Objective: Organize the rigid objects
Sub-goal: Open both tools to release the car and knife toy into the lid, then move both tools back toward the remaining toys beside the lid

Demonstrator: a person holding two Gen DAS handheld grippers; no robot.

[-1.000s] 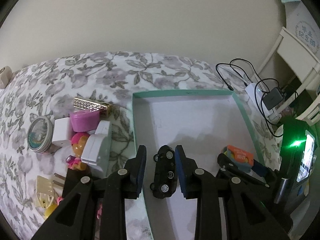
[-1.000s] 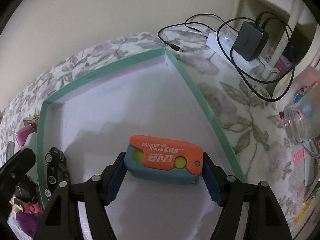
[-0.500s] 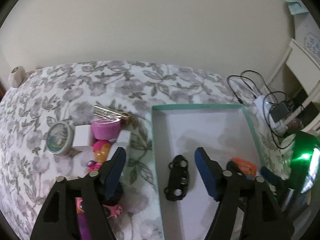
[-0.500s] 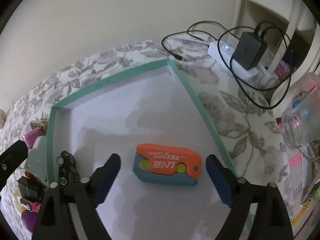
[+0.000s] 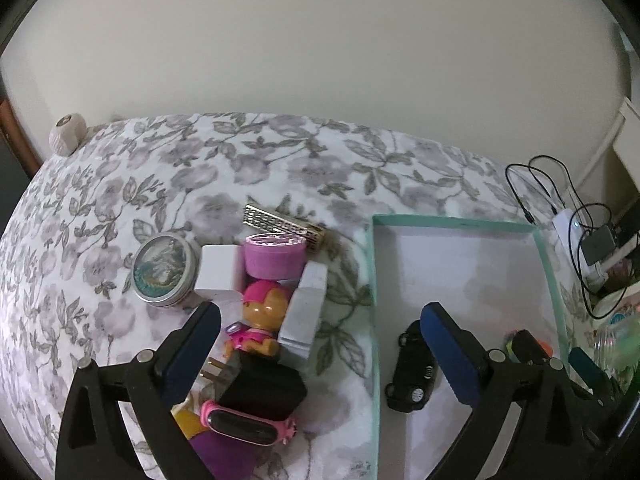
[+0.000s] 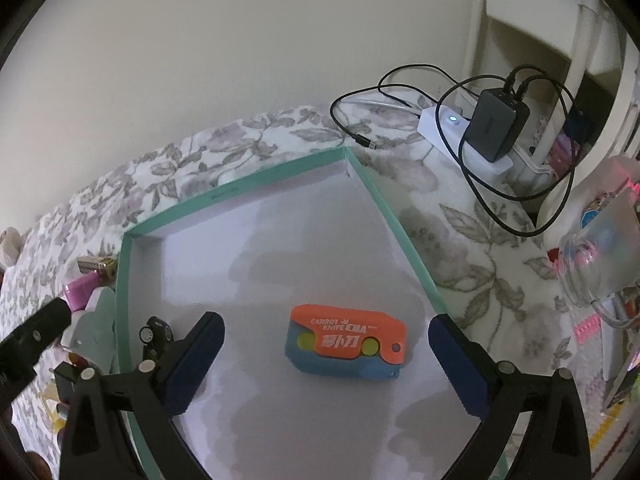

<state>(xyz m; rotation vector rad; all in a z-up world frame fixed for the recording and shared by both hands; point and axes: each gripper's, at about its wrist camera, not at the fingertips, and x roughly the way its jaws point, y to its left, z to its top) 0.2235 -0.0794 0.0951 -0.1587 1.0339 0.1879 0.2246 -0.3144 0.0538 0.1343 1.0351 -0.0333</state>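
Pink tub (image 5: 275, 259) beside the tray (image 5: 373, 280) looks light, stiff; grip its sides. Left claw (image 5: 320, 316) and right claw (image 6: 326, 330) gape, empty.

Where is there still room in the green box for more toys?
The green box is bare across its far half, from the back wall to the orange carrot knife. The black toy car hugs its left wall. Outside, the pile around the pink pot is crowded.
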